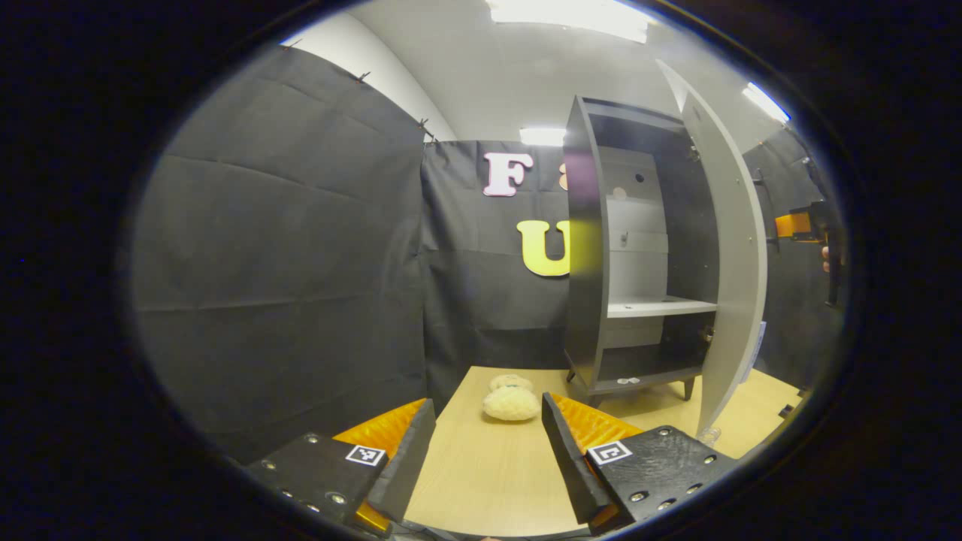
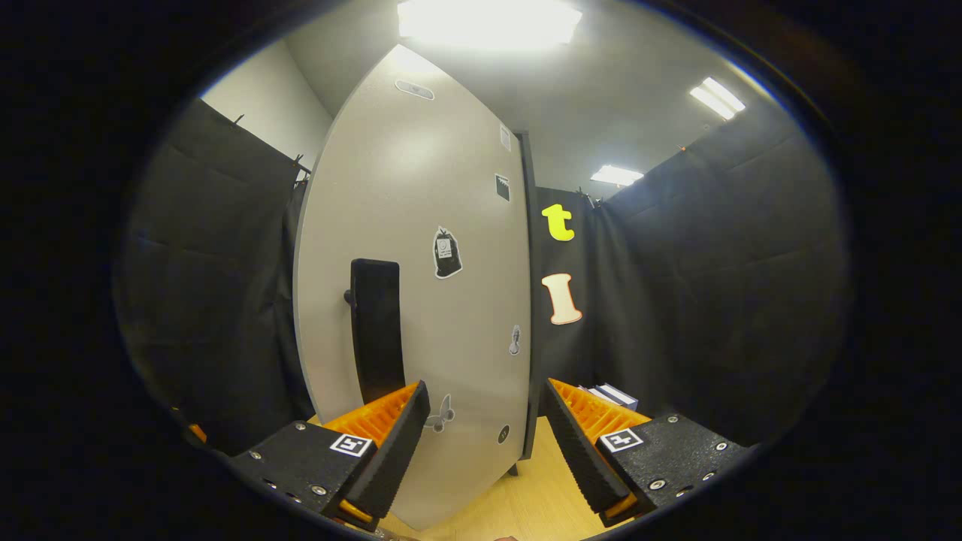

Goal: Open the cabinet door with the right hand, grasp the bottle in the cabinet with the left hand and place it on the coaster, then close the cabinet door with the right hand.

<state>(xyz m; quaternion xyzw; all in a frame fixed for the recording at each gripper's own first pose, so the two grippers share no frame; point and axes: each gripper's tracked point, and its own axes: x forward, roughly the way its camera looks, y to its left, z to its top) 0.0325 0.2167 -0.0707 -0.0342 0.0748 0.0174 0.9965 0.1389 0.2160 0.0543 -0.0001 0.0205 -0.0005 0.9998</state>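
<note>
The cabinet door [image 2: 421, 300] stands open at 11 o'clock before the wide, empty right hand-held gripper [image 2: 485, 443], and a crooked push could rock the cabinet [image 1: 639, 255].

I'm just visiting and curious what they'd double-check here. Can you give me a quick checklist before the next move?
1. Cabinet door swung open: ok.
2. Left gripper open and empty: ok.
3. Right gripper open, facing the door's handle without touching it: ok.
4. Bottle located: cannot tell; the shelves look bare from this angle.
5. Coaster ready: cannot tell; two pale round pads lie on the table.
</note>
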